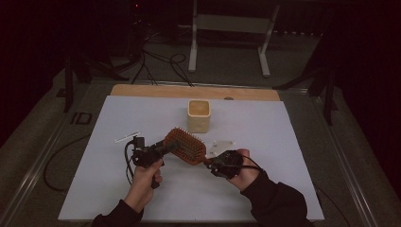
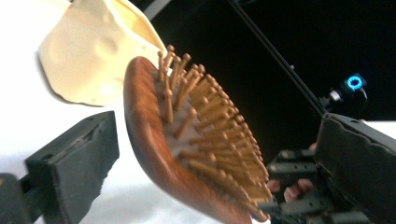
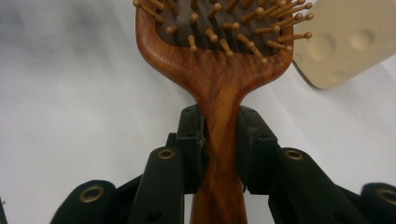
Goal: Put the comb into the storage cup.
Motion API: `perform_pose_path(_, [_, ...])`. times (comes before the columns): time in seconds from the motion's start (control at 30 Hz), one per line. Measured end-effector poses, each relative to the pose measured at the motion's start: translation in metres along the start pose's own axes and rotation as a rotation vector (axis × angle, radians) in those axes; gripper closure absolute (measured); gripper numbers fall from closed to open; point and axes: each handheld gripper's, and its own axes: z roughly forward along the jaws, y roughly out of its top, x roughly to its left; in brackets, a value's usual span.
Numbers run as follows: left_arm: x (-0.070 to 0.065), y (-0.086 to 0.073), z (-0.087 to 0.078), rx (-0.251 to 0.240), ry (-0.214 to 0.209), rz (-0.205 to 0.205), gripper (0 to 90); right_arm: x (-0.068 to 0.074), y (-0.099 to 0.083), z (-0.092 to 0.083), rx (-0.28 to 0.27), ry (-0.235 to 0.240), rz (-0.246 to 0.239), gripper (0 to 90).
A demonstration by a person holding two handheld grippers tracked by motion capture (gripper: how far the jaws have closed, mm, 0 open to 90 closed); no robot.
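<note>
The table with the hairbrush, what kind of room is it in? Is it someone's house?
Probably not a house; it looks like a dim lab or recording room. The table has a plain white top, cables trail over the floor, and a bare metal stand is behind.

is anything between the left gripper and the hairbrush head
Nothing visible. The left gripper has its jaws open around the head of the hairbrush, with only bare gaps on both sides. The right gripper is shut on the handle at the other end, clear of that approach.
</note>
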Motion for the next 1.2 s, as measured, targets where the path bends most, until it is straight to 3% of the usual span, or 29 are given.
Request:
perform_pose_path(0.2, [0.000,0.001,0.004,-0.029,0.046,-0.044,7.3,0.001,0.001,0.000,-0.001,0.003,-0.004,73.1])
perform_pose_path(0.37, [0.001,-0.001,0.008,-0.023,0.071,-0.085,17.4,0.002,0.002,0.001,-0.005,0.002,-0.007,73.1])
perform_pose_path(0.57, [0.001,-0.004,0.012,-0.019,0.075,-0.115,30.3,0.003,0.003,0.002,-0.005,0.003,-0.012,73.0])
perform_pose_path(0.67, [0.002,-0.004,0.012,-0.025,0.067,-0.130,32.7,0.002,0.002,0.002,-0.005,0.003,-0.015,73.1])
perform_pose_path(0.93, [0.000,-0.002,0.013,-0.033,0.050,-0.137,42.0,0.001,0.000,0.000,-0.013,-0.008,-0.012,73.1])
perform_pose_path(1.2, [-0.010,-0.001,0.015,-0.040,0.063,-0.109,51.3,-0.001,-0.003,0.004,-0.001,0.003,-0.004,73.1])
